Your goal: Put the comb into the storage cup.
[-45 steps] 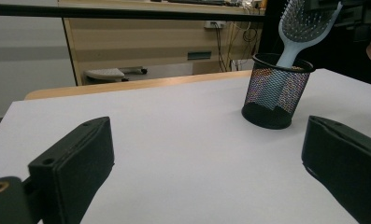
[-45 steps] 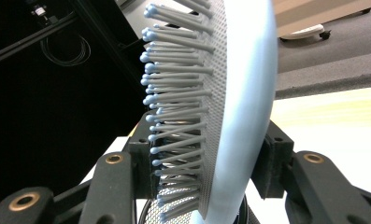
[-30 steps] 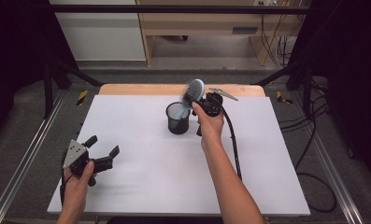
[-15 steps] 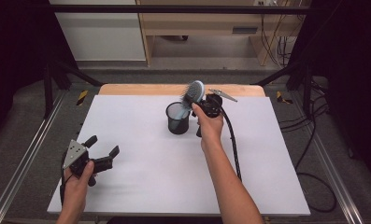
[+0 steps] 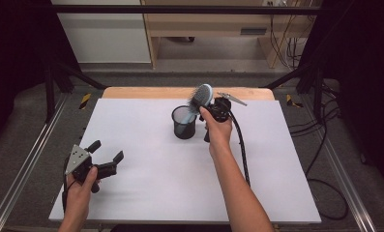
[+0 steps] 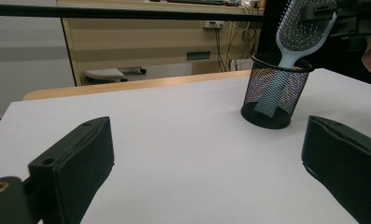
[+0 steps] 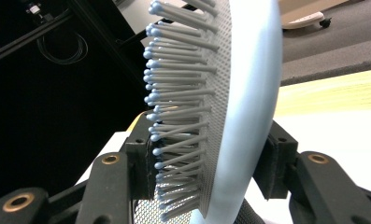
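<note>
Surface: white table top (image 5: 180, 193), a bare wooden strip along its far edge (image 5: 146, 92).
Standing on it: black mesh cup (image 5: 184, 123), upright, toward the far middle.
Cup contents: pale blue hairbrush (image 5: 201, 96), handle down, head tilted above the rim.

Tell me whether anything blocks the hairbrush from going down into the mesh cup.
Nothing visible does. The right tongs grip the hairbrush by its head, and its handle already sits inside the mesh cup, tilted against the rim.
</note>
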Tool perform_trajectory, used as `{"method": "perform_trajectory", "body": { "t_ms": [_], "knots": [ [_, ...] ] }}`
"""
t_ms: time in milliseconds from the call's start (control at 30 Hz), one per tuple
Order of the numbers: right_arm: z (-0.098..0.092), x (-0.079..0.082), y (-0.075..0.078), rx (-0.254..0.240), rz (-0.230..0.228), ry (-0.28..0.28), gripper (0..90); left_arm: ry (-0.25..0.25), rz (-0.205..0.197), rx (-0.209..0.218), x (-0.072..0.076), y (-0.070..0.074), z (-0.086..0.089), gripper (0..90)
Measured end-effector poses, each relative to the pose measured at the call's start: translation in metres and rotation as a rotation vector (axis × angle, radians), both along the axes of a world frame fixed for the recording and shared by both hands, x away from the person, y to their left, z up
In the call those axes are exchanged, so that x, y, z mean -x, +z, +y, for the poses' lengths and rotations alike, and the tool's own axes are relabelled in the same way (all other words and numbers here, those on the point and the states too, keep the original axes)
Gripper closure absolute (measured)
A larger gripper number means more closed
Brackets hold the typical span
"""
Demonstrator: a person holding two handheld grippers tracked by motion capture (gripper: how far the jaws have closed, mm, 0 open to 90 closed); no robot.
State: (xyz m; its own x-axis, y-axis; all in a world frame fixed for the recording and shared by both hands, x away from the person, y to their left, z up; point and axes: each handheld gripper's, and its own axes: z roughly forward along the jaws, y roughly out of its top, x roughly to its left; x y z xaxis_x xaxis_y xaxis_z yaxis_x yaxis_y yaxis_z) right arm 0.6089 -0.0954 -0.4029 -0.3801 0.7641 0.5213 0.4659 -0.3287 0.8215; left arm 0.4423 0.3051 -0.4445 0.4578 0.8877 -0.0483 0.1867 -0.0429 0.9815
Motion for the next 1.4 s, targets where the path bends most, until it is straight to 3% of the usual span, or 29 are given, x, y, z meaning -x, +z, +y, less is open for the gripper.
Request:
{"method": "perform_trajectory", "body": {
  "t_ms": [533, 1400],
  "knots": [
    [-0.0056, -0.0008, -0.002, -0.033, 0.02, 0.005, 46.2, -0.005, 0.002, -0.001, -0.0001, -0.0002, -0.001, 2.6],
    [-0.0046, -0.0011, -0.0052, -0.042, 0.038, 0.018, 40.4, -0.005, 0.0, -0.006, 0.0, -0.0002, -0.0017, 2.6]
  ]
}}
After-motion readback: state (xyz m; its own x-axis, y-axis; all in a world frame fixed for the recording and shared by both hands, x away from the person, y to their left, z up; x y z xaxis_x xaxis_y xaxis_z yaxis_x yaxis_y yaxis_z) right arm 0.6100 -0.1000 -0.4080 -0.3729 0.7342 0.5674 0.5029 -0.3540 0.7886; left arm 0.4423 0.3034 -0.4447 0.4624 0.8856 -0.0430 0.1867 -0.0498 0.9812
